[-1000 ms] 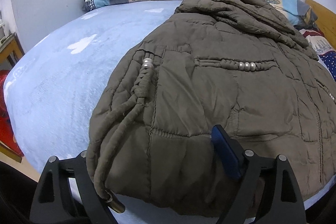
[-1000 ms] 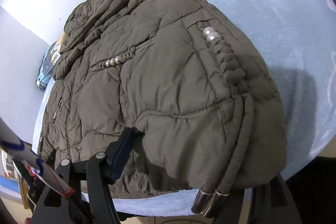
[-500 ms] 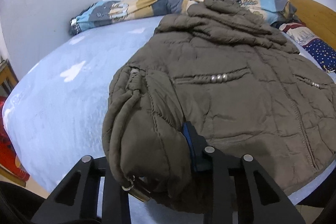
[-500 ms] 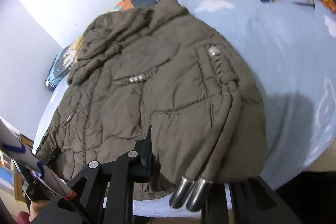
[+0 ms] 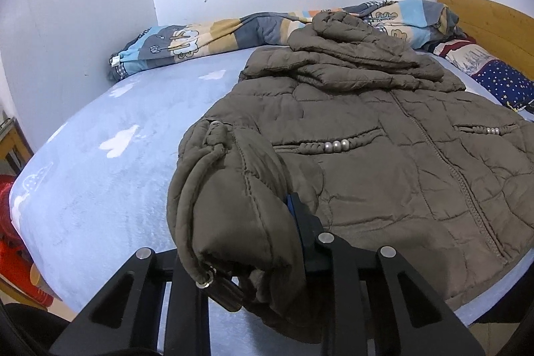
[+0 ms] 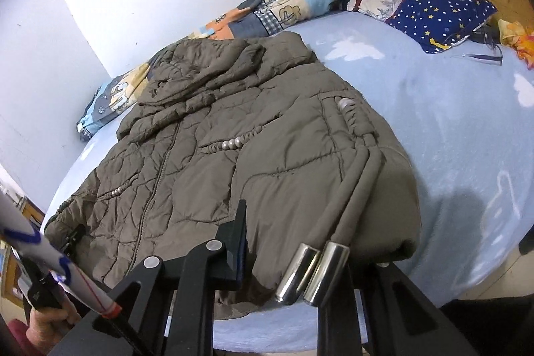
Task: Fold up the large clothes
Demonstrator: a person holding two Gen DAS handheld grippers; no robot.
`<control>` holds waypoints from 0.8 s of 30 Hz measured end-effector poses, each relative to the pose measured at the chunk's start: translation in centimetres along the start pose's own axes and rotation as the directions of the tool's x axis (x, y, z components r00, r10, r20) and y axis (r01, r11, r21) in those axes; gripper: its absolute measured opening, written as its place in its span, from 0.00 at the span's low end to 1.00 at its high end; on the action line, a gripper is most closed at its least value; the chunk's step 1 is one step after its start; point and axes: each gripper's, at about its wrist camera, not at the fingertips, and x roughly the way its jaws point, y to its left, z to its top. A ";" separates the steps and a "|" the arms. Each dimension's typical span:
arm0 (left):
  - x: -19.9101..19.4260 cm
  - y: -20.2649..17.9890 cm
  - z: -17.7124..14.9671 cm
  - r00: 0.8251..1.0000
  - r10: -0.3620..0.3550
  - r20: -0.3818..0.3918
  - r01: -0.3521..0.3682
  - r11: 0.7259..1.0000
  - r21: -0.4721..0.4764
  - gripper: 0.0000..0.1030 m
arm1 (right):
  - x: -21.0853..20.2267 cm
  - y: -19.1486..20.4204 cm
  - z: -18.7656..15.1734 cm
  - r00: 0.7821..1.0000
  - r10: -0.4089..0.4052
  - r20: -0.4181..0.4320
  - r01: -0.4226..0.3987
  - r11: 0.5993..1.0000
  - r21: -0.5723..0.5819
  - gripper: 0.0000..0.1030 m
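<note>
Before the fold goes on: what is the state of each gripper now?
Left gripper: closed on the jacket hem corner.
Right gripper: closed on the other hem corner.

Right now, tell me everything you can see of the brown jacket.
The brown jacket is quilted and puffy, with a centre zip, bead-trimmed pocket slits and thick cords ending in metal tips. It lies front up on the light blue bed sheet, its hood bunched toward the patterned quilt. The left gripper and right gripper have just closed on its bottom corners, lifting the hem.
</note>
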 end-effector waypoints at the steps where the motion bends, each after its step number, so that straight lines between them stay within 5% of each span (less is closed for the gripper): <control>1: -0.2 0.0 0.0 1.000 0.002 0.006 -0.002 1.000 0.002 0.24 | -0.1 -0.1 0.0 1.000 0.003 0.002 -0.003 1.000 0.004 0.19; 24: -3.5 1.0 2.2 0.999 -0.018 0.041 0.020 0.999 -0.035 0.24 | -2.9 0.6 1.0 0.998 0.010 0.067 -0.008 0.999 -0.031 0.18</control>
